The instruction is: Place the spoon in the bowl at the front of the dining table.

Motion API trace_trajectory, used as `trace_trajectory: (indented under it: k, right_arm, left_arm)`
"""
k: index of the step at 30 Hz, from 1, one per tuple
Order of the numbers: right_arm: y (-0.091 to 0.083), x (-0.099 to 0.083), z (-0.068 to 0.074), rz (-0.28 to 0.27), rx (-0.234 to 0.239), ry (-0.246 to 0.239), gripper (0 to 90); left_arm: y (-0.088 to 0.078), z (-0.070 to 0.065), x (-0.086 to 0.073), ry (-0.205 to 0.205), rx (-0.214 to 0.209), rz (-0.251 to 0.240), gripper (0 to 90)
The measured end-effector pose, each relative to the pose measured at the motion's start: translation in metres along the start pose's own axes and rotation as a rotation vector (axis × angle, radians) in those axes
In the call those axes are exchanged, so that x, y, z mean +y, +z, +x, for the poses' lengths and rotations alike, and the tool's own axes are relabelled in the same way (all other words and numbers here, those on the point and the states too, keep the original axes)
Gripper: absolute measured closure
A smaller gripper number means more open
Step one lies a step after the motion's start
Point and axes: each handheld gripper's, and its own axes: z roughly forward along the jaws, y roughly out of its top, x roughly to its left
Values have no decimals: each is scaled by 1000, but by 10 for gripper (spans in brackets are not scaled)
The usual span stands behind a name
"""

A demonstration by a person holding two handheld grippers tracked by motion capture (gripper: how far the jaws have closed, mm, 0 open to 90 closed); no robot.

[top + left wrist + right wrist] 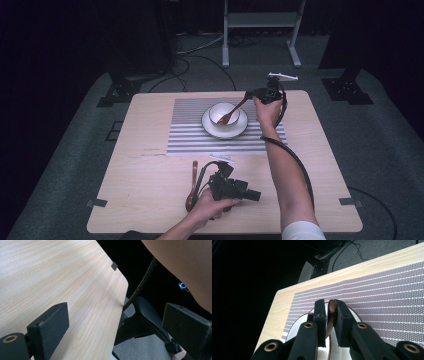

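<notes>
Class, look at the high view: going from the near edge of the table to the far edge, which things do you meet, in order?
Left gripper → wooden spoon lying on the bare table → striped mat → plate with bowl → right gripper shut on the wooden fork.

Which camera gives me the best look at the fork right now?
The high view: the whole fork shows, tines in the bowl. The right gripper view catches just its handle end squeezed between the fingers. The left gripper view looks at bare table.
</notes>
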Motion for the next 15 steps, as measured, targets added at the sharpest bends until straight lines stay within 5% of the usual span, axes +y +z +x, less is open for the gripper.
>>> trace_trajectory:
  k: [15]
  right_arm:
    - [-1, -4, -6, 29, 9, 1, 767]
  left_arm:
    - [1, 0, 0, 0, 1, 1, 61]
